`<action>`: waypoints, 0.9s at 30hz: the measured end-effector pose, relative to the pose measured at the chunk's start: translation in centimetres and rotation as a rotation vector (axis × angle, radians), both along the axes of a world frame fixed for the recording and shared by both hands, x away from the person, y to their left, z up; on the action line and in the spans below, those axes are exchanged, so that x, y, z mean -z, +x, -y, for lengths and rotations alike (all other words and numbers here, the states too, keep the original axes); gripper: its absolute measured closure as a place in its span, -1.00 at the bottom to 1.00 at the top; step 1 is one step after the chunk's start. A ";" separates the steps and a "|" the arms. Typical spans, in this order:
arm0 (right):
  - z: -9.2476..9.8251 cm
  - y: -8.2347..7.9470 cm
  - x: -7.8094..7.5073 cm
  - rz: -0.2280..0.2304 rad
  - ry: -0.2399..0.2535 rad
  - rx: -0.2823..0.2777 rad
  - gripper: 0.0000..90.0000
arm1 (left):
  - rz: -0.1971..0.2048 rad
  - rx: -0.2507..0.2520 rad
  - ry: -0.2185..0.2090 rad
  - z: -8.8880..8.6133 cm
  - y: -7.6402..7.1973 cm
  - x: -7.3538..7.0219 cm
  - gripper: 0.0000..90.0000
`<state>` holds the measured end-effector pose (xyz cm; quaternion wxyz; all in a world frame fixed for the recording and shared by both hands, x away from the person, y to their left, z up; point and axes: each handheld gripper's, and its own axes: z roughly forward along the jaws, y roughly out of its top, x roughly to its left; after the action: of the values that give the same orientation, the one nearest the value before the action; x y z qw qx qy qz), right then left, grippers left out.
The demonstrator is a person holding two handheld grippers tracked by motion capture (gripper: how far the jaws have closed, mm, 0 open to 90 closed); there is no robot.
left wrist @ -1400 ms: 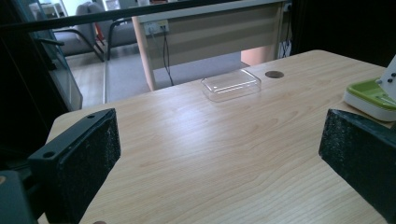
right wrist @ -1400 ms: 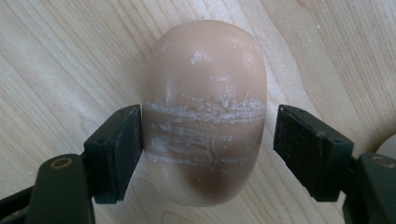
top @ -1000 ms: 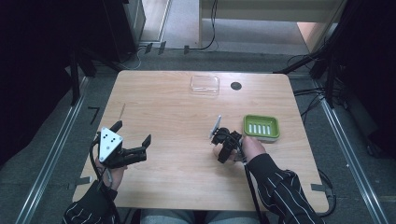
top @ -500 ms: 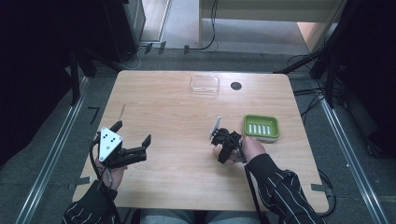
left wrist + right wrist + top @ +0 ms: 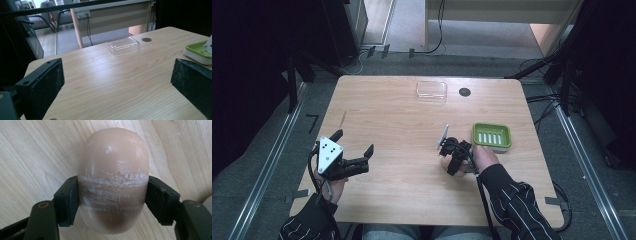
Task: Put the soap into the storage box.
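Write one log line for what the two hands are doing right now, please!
right gripper: shut on soap bar | left gripper: open, holds nothing | green soap dish: beside right hand | table

No text, label, brand, number or sign can be read on anything shown.

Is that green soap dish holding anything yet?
Empty: the green soap dish shows bare ridges, while the soap bar sits clamped in the right gripper.
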<state>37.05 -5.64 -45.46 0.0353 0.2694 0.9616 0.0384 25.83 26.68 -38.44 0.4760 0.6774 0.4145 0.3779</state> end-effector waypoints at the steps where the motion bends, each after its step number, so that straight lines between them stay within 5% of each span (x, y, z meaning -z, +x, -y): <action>1: 0.1 0.0 -0.1 0.000 -0.002 -0.005 -0.25 | 0.000 0.000 0.000 0.0 0.0 0.0 -1.00; 27: 2.6 -0.6 -1.7 0.023 0.002 -0.034 -0.25 | -0.001 0.002 0.001 0.1 0.0 0.0 -1.00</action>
<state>36.49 -8.27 -43.71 0.0453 0.2525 0.9656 0.0430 25.86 26.58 -38.44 0.4760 0.6781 0.4139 0.3773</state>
